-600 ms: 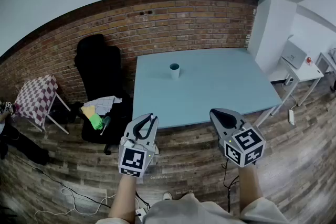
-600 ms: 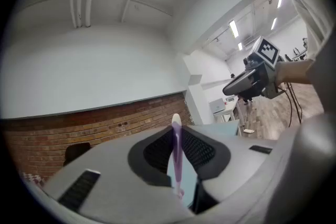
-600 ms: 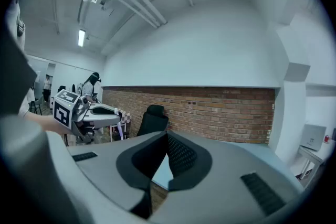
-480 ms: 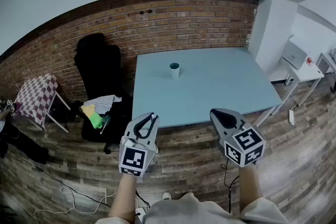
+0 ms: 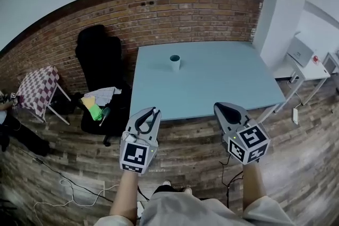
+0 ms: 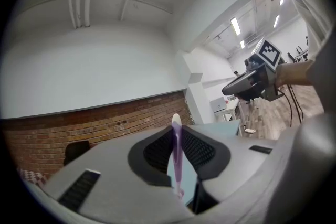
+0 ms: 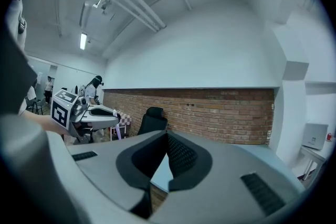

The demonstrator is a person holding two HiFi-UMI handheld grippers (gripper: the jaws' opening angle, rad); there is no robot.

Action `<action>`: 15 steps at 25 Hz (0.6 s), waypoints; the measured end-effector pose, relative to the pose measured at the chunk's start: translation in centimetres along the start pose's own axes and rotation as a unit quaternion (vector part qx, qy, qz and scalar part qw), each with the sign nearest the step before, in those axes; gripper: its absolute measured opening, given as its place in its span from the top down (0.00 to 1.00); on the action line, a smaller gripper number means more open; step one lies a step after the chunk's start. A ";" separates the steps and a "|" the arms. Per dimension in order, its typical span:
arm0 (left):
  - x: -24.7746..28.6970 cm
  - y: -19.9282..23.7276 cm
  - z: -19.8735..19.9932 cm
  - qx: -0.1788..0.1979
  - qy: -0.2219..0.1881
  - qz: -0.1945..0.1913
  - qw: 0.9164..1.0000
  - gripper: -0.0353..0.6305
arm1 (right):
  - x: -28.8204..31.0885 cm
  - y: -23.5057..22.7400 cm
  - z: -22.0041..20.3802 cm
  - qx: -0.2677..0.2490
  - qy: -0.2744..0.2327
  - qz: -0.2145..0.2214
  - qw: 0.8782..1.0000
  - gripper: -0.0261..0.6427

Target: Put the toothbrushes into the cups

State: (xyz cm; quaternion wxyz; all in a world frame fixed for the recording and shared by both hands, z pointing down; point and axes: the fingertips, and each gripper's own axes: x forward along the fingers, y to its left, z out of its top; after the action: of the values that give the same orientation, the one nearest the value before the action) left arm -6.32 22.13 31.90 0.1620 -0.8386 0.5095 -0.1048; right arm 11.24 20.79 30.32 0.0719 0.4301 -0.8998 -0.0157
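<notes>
A teal cup (image 5: 175,62) stands near the far edge of the light-blue table (image 5: 212,87). In front of the table's near edge, above the wood floor, my left gripper (image 5: 152,112) is shut on a purple toothbrush. In the left gripper view the toothbrush (image 6: 177,157) stands upright between the pads of the left gripper (image 6: 176,127). The right gripper (image 5: 222,112) hovers level beside it, off the table's near right. In its own view the right gripper (image 7: 167,135) has its jaw tips together with nothing between them.
A black office chair (image 5: 98,55) and a pile of clothes (image 5: 98,108) sit left of the table. Farther left is a small checkered table (image 5: 37,93). A white side table (image 5: 307,69) stands at the right. A brick wall (image 5: 201,13) runs behind, and cables (image 5: 63,188) lie on the floor.
The head view has shifted slightly, so the table and cup sit a little higher in frame. Both grippers keep their places and their jaws are unchanged.
</notes>
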 end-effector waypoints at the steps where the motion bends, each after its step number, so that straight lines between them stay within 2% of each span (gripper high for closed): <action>1: 0.1 -0.2 -0.1 0.000 0.001 -0.001 1.000 0.83 | 0.2 0.0 -0.1 -0.003 0.002 0.005 1.000 0.95; 5: 1.1 -0.1 -0.4 0.003 0.006 -0.002 1.000 0.82 | 1.1 -0.3 -0.8 -0.016 0.016 0.018 1.000 0.95; 15: 6.3 2.4 -1.8 -0.001 -0.005 -0.002 1.000 0.83 | 5.5 -3.4 -0.8 -0.007 -0.001 0.016 1.000 0.95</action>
State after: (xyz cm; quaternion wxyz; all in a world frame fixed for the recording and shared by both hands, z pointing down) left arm -6.01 15.20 32.75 0.1631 -0.8403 0.5073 -0.1001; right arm 10.52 14.41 31.42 0.0745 0.4156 -0.9063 -0.0206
